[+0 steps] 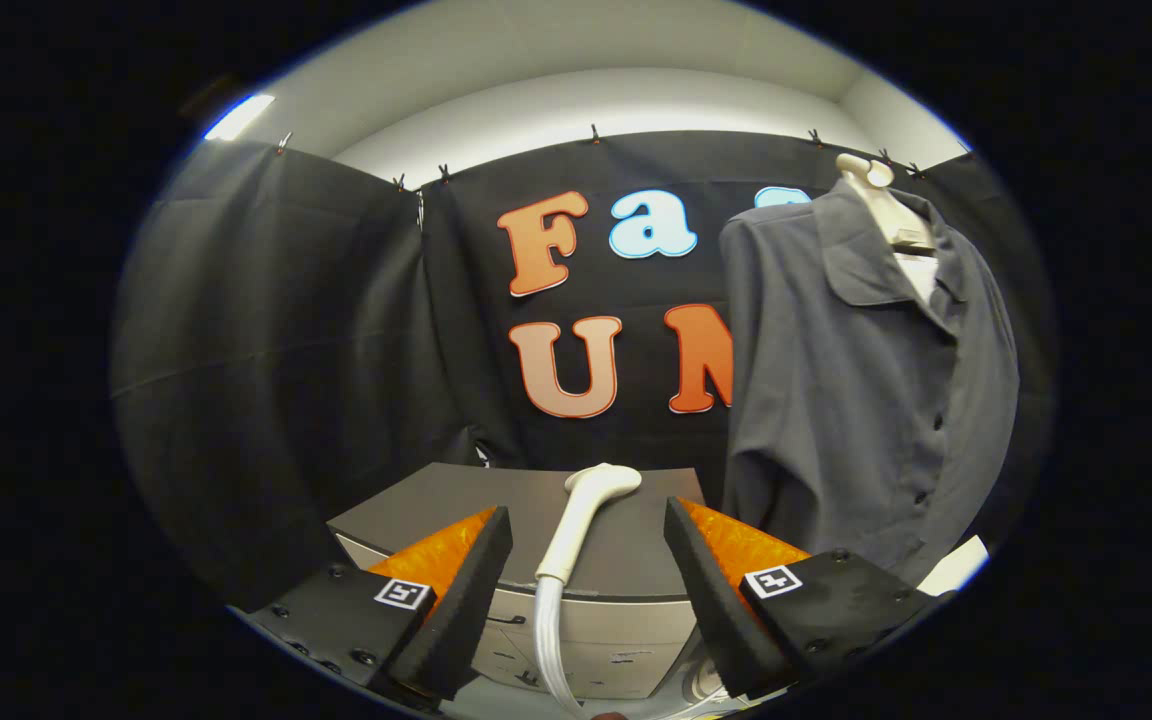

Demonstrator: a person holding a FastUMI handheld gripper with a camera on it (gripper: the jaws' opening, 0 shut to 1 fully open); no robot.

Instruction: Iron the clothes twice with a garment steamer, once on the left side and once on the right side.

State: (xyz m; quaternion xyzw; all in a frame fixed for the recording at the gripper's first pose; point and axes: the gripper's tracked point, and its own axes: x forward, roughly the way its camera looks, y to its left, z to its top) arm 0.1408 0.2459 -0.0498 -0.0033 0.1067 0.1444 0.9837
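Steamer head lies on cabinet between open tool fingers, apparently untouched.

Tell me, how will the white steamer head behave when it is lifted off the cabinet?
The steamer head, lying between the open tool fingers, looks rigid, probably light. Its hose will likely drag and twist it. The smooth rounded handle may slip.

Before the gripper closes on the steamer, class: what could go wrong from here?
1. The gripper is open, its fingers either side of the steamer head, which lies on a grey cabinet. The handle looks smooth and rounded, so it may slip or twist when pinched.
2. Its hose trails down over the cabinet front and could snag when lifted.
3. The grey shirt hangs freely on a hanger, so it may swing away under pressure.
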